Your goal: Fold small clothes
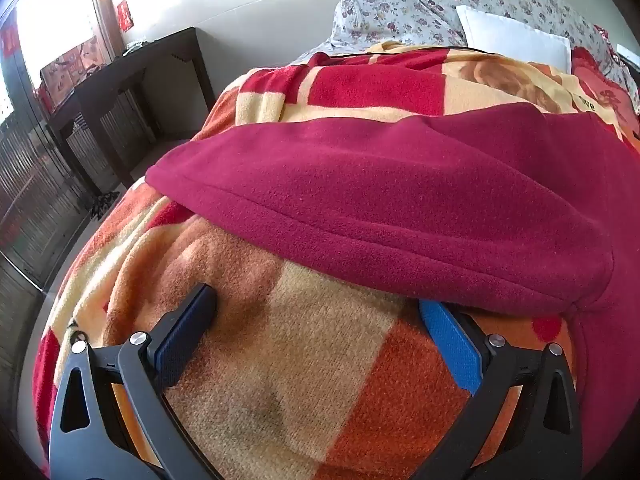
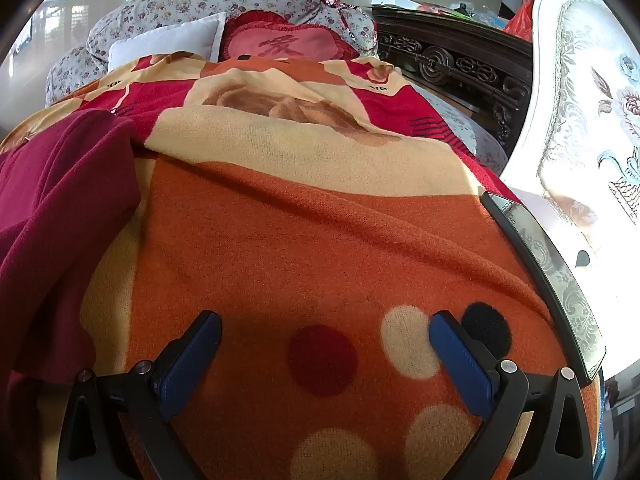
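- The patterned blanket is covering the bed, and the maroon fleece garment is lying on it, partly bunched.
- The left gripper is hovering spread wide and empty at the garment's near hem; pinching that edge cleanly looks best.
- The right gripper is gaping empty over bare blanket, the garment off to its left.

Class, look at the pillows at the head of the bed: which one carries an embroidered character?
The red frilled pillow, heart-like in shape; the white pillow is plain, the others flowered.

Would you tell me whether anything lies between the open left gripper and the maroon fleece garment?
Nothing visible does. The left gripper hangs open over the orange patterned blanket, and the maroon fleece garment lies directly ahead, its folded edge by one blue pad.
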Available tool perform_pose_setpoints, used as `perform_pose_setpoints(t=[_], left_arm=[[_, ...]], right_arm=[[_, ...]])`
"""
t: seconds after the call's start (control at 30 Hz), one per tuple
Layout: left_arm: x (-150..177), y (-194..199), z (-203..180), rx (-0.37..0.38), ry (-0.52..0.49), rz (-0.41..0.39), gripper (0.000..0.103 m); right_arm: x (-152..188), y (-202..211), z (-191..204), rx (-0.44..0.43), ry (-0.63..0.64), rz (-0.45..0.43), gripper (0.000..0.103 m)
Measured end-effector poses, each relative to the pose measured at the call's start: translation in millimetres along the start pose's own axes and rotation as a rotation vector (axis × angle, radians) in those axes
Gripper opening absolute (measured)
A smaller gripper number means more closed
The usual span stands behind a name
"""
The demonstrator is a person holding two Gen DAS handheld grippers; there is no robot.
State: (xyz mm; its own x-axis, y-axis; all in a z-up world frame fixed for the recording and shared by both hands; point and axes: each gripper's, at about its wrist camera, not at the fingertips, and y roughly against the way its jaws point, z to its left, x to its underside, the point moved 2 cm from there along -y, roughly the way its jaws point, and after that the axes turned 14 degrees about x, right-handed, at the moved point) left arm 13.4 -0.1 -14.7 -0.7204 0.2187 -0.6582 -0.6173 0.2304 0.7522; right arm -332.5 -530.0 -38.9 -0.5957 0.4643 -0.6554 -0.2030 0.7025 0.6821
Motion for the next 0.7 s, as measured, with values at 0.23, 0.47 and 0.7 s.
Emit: perform_pose_setpoints(t=[0.23,0.47,0.7], left_arm=[[0.0,-0.1,0.1,0.003,0.003,0.0,0.102],[0.0,0.0,0.0,0.003,0.003,0.0,0.102],[-0.4,-0.9,-4.7,-0.003,0.0,0.001,0.102]], right_arm=[[0.1,0.0,-0.1,0.0,0.0,0.0,0.103],[0.1,-0.1,-0.1,0.0,-0.001,0.001,0.103],[-2.2,2.9,5.3,0.0,-0.001,0.002,0.103]])
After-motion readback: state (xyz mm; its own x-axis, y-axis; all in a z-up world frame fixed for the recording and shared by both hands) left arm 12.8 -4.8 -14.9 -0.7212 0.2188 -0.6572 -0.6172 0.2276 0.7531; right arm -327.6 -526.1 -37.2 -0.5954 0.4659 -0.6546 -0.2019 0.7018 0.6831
